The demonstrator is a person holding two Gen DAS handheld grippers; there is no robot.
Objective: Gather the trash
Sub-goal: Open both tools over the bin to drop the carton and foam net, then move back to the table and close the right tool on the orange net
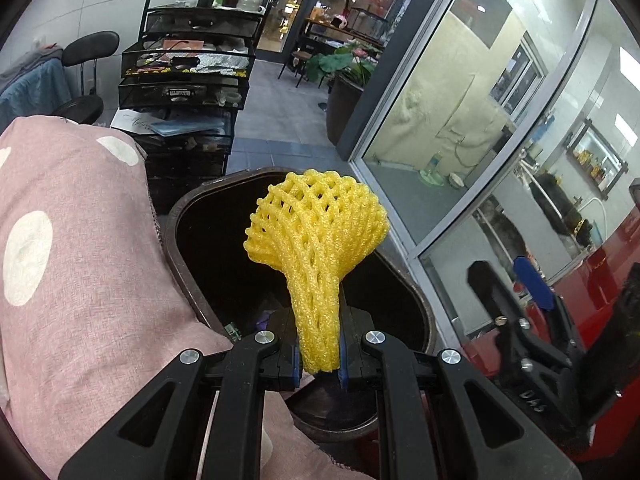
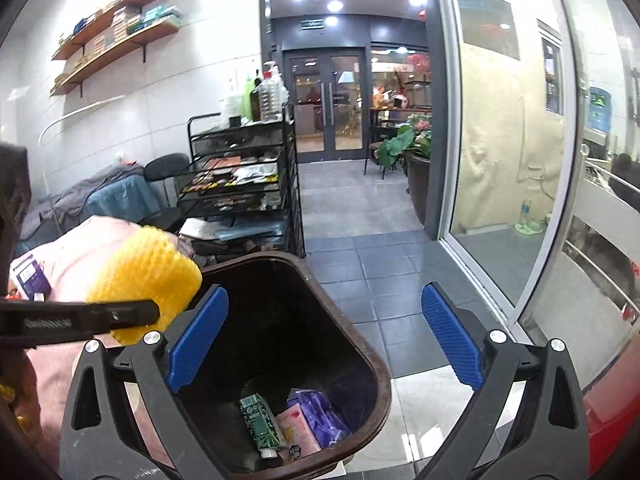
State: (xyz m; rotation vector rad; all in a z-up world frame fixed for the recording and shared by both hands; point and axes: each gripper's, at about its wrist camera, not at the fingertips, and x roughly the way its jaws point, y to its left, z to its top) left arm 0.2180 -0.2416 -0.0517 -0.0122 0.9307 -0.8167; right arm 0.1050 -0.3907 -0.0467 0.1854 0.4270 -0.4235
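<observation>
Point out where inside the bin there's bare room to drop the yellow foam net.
Bare: the bin's dark far half, under the foam net. Crowded: the near corner, with the green tube, pink packet and purple wrapper.

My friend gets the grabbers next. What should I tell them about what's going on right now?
Left hand-held gripper: shut on the yellow foam fruit net, held above the brown trash bin.
Right hand-held gripper: open and empty over the bin.
Already in the bin: a green tube, a pink packet and a purple wrapper.
Left to do: drop the net in. A purple box lies on the pink spotted cloth beside the bin; it may be trash too.
</observation>
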